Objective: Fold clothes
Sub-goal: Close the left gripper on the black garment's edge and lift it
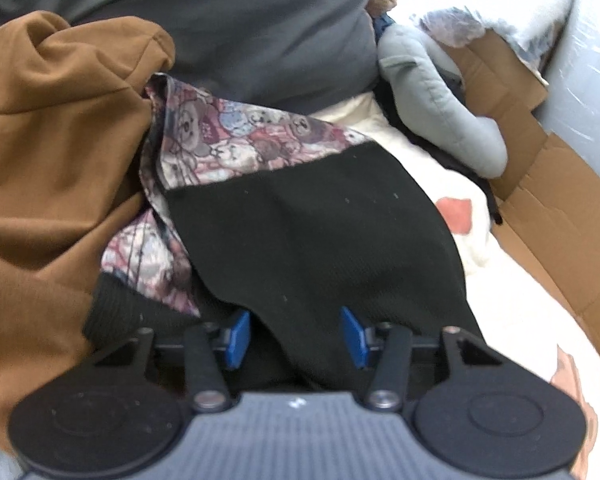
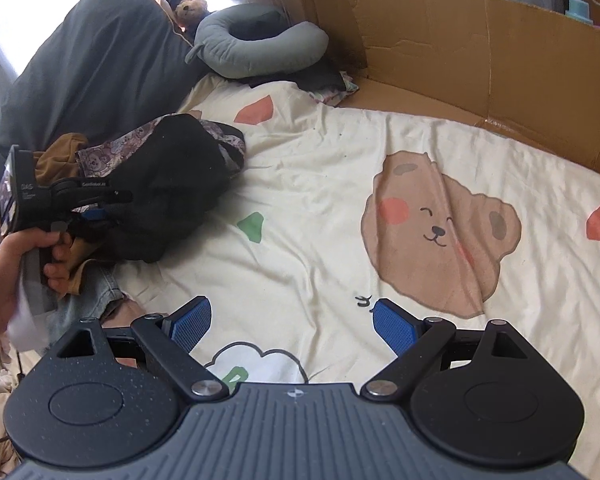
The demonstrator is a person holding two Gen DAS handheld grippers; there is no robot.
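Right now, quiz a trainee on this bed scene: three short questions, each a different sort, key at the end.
1. True or false: the left gripper has black knit fabric between its jaws.
2. What lies between the right gripper's jaws? A) cream bear-print bedsheet only B) brown garment C) grey U-shaped neck pillow
3. Fill in: the black fabric joins a panel printed with ____.

Key: 1 true. 2 A. 3 bears, on the purplish patterned cloth.
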